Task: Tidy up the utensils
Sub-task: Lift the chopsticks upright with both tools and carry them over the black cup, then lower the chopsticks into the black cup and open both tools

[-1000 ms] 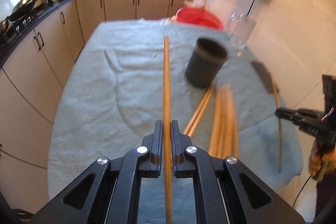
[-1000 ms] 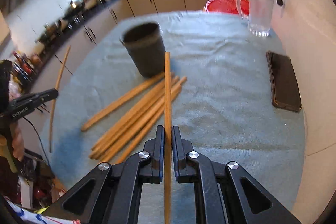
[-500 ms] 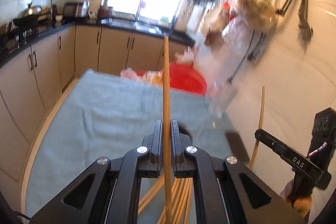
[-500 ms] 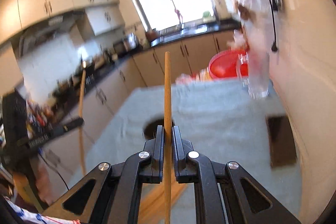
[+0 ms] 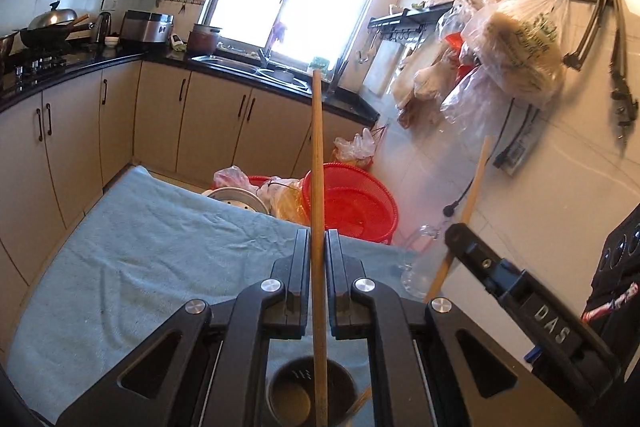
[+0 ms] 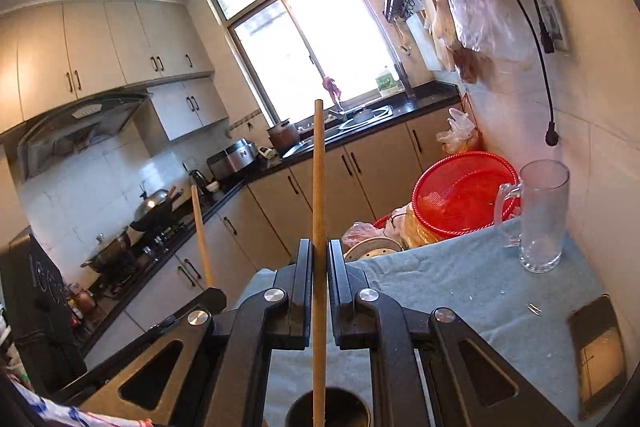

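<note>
My left gripper (image 5: 318, 239) is shut on a long wooden chopstick (image 5: 317, 155) that stands nearly upright between its fingers. Its lower end hangs over the mouth of a dark cup (image 5: 292, 397) right beneath the gripper; whether it is inside I cannot tell. My right gripper (image 6: 320, 247) is shut on a second chopstick (image 6: 318, 179), also upright over the dark cup (image 6: 340, 409). The two grippers are close together: the right gripper (image 5: 516, 297) with its chopstick (image 5: 474, 187) shows in the left wrist view, and the left gripper's chopstick (image 6: 200, 231) in the right wrist view.
A blue-grey towel (image 5: 152, 251) covers the table. At its far end sit a red basket (image 6: 460, 195), plastic bags and a metal pan (image 5: 236, 197). A glass mug (image 6: 542, 223) and a dark phone (image 6: 600, 345) lie at the right, by the tiled wall.
Both grippers have risen from the table with their chopsticks and tilted upward. The loose chopsticks have dropped out of view, and the dark cup now lies directly under both grippers.
</note>
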A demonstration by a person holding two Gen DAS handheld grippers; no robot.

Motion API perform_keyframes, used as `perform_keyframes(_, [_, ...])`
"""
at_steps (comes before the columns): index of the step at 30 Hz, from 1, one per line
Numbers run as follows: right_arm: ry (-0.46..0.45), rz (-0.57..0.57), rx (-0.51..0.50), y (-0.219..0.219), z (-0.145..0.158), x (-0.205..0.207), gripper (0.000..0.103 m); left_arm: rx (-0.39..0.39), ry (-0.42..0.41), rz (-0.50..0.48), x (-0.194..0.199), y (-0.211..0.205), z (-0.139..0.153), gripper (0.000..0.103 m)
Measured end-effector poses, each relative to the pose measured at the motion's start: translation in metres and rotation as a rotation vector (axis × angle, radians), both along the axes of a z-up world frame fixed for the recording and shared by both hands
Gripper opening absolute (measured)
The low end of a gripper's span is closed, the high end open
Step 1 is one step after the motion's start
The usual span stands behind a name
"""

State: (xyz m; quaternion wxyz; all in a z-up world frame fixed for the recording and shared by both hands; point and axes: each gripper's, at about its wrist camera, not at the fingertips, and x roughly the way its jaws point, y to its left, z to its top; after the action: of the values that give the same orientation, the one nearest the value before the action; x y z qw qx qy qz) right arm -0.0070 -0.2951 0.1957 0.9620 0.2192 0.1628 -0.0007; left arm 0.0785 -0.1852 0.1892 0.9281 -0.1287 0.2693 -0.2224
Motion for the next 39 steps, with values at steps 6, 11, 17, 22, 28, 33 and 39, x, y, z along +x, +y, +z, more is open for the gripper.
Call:
perform_keyframes(6, [0.080, 0.011, 0.001, 0.000, -0.041, 0.020, 0.008, 0.043, 0.053, 0.003, 0.019, -0.002, -0.035, 0.007])
perform_keyframes(11, [0.134, 0.023, 0.012, -0.002, -0.065, 0.020, 0.008, 0.070, 0.073, 0.010, 0.017, -0.002, -0.049, 0.007])
perform_keyframes(17, [0.177, 0.036, 0.013, 0.003, -0.080, 0.017, 0.008, 0.092, 0.103, 0.002, 0.012, -0.005, -0.059, 0.007])
perform_keyframes(22, [0.193, 0.040, 0.007, 0.008, -0.083, 0.013, 0.008, 0.090, 0.105, 0.013, 0.004, 0.000, -0.057, 0.007])
perform_keyframes(28, [0.201, 0.037, 0.012, 0.008, -0.081, 0.008, 0.010, 0.092, 0.109, 0.032, -0.007, 0.009, -0.051, 0.015])
perform_keyframes(33, [0.182, 0.034, 0.014, 0.008, -0.068, -0.006, 0.025, 0.076, 0.100, 0.070, -0.027, 0.030, -0.036, 0.032])
perform_keyframes(39, [0.175, 0.025, -0.028, 0.009, -0.049, -0.051, 0.048, 0.148, 0.106, 0.070, -0.066, 0.061, -0.033, 0.056])
